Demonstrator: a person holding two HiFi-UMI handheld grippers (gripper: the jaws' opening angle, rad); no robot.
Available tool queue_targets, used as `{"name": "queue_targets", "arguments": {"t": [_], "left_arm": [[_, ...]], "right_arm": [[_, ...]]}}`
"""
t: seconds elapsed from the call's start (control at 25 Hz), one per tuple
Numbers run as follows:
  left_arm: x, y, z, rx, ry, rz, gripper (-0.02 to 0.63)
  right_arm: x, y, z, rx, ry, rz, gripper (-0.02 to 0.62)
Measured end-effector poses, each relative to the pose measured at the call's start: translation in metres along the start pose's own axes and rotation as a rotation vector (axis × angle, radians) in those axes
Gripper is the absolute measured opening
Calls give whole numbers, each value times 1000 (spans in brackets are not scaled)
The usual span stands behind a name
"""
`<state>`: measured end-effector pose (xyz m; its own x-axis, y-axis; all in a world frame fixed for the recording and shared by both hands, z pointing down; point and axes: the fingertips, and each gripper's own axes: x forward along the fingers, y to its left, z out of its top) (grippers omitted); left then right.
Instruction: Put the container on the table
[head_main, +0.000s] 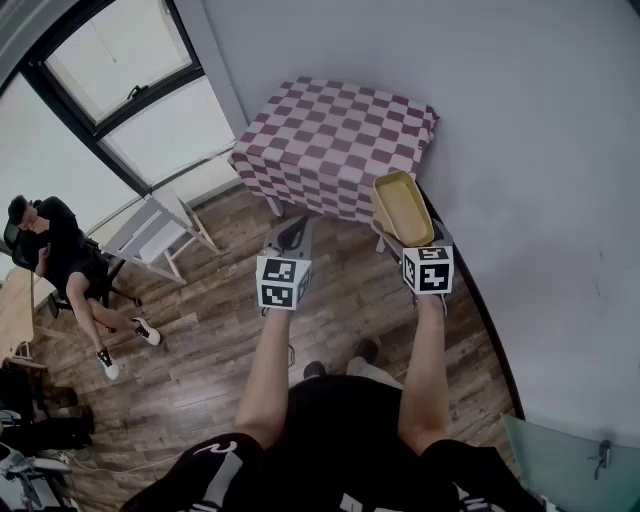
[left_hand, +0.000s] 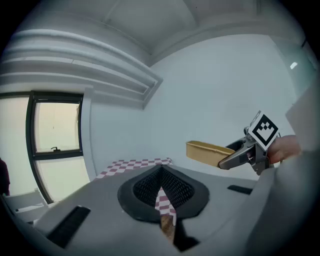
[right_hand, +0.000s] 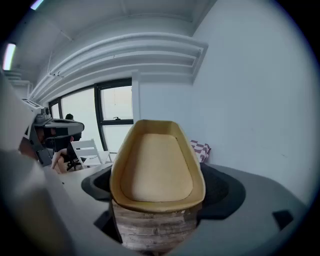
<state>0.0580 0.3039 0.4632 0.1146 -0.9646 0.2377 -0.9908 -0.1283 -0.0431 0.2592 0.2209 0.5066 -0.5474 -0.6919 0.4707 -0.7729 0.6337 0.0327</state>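
- Right now your right gripper (left_hand: 231, 157) holds the yellow container (head_main: 403, 208). Its jaws stand wide because the container is wide. They grip it at the end nearest the tool.
- You hold the container up in the air, hollow side up. It sticks out in front of the jaws. It tips a bit, since the gripper points a little down.
- The table (head_main: 330, 140) has a red and white check cloth on it. It is ahead of the jaws and looks lower than the container. The container does not touch it yet.
- Your left gripper (head_main: 289, 235) is beside the right one and apart from the container. Its jaws are pinched together at the tips, with nothing in them. I think it just waits there, because one gripper is enough for this job.
- I think the next move is to reach forward over the cloth and come down gently. That way the container lands flat and does not slide off the edge.
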Motion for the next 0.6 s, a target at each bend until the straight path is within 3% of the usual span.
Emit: {"name": "queue_targets", "arguments": {"t": [0.6], "left_arm": [[71, -32, 13, -20, 23, 49, 25]], "right_arm": [[36, -77, 2, 31, -11, 50, 506]]}}
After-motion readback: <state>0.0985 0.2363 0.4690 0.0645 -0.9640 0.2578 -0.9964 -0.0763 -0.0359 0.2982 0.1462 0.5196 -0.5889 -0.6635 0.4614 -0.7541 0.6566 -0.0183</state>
